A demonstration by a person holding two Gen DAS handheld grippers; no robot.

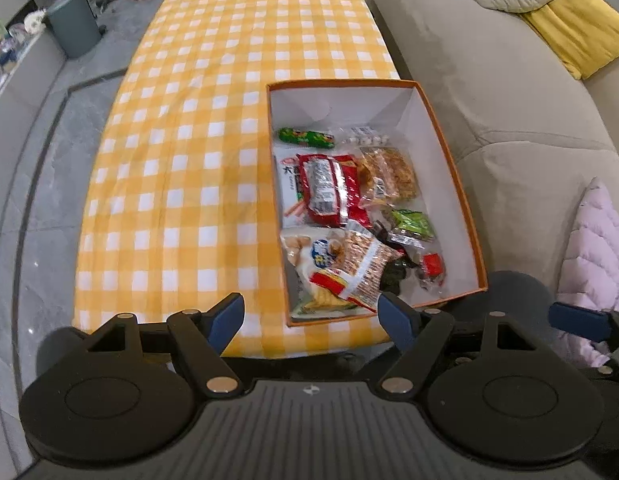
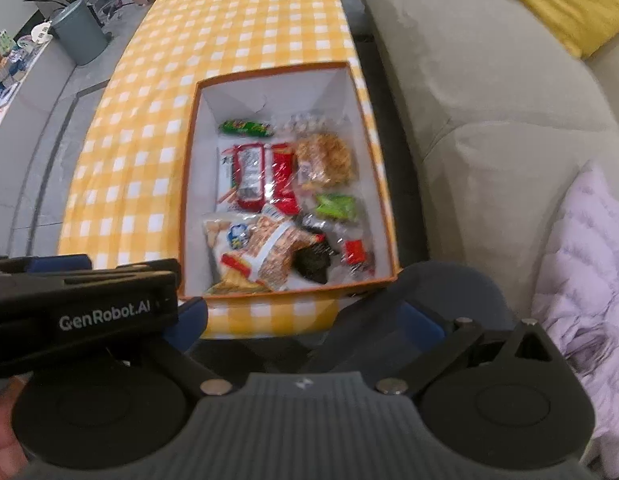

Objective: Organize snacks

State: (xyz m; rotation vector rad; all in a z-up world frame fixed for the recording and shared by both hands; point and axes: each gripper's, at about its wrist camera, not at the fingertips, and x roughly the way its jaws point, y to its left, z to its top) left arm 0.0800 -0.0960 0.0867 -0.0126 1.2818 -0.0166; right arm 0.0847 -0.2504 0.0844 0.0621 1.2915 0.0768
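Note:
An open box [image 1: 457,168] with an orange rim and white inside sits on the right part of a yellow-checked table [image 1: 189,140]. Several snack packs lie in it: a green one [image 1: 305,138] at the far end, a red one [image 1: 329,188], an amber cracker pack [image 1: 389,174], and an orange-and-white bag [image 1: 349,268] nearest me. My left gripper [image 1: 311,320] hangs open and empty over the table's near edge, short of the box. My right gripper [image 2: 305,324] is also open and empty, just before the box [image 2: 269,70]. The left gripper's body [image 2: 81,300] crosses the right wrist view at left.
A beige sofa [image 1: 489,100] runs along the table's right side, with a yellow cushion [image 1: 581,28] and a pink quilted garment [image 1: 597,248]. A grey bin [image 1: 71,24] and a plant stand on the floor at far left. A hand [image 2: 1,440] shows at bottom left.

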